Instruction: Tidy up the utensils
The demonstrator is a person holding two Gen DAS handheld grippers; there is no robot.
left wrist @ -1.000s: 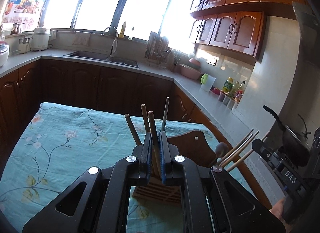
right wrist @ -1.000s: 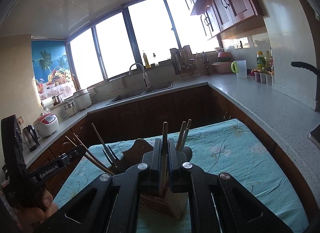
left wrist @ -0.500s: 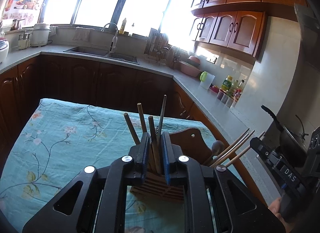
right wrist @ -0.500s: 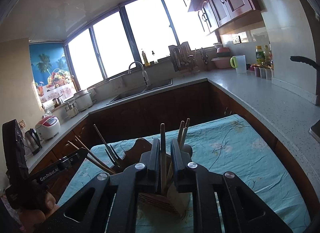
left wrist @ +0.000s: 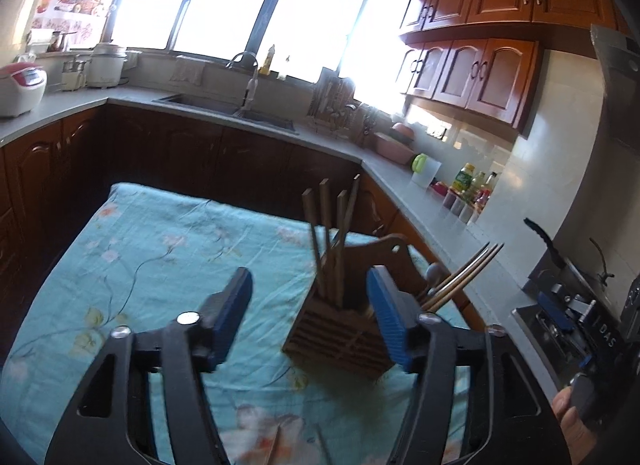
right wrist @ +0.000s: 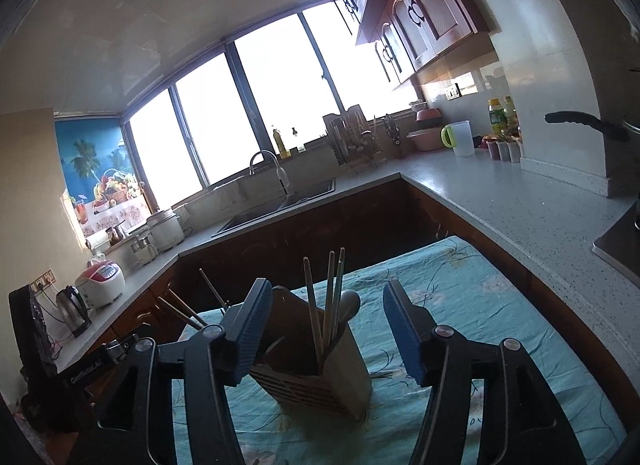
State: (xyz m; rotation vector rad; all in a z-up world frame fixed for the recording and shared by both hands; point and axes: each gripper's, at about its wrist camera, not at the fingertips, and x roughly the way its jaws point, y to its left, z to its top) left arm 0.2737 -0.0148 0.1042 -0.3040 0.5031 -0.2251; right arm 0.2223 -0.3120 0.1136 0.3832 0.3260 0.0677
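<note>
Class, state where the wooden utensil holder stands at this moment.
The wooden utensil holder stands on the blue floral tablecloth, seen between the open right gripper fingers; in the left wrist view it sits toward the table's right edge, chopsticks standing in it.

We count one wooden utensil holder [left wrist: 340, 339] on the floral tablecloth [left wrist: 160, 257]. In the holder we count four upright chopsticks [left wrist: 326, 241], three more leaning out to its right [left wrist: 464, 273], and one spoon [right wrist: 347, 305]. Behind the holder stand two rice cookers [right wrist: 102, 279].
</note>
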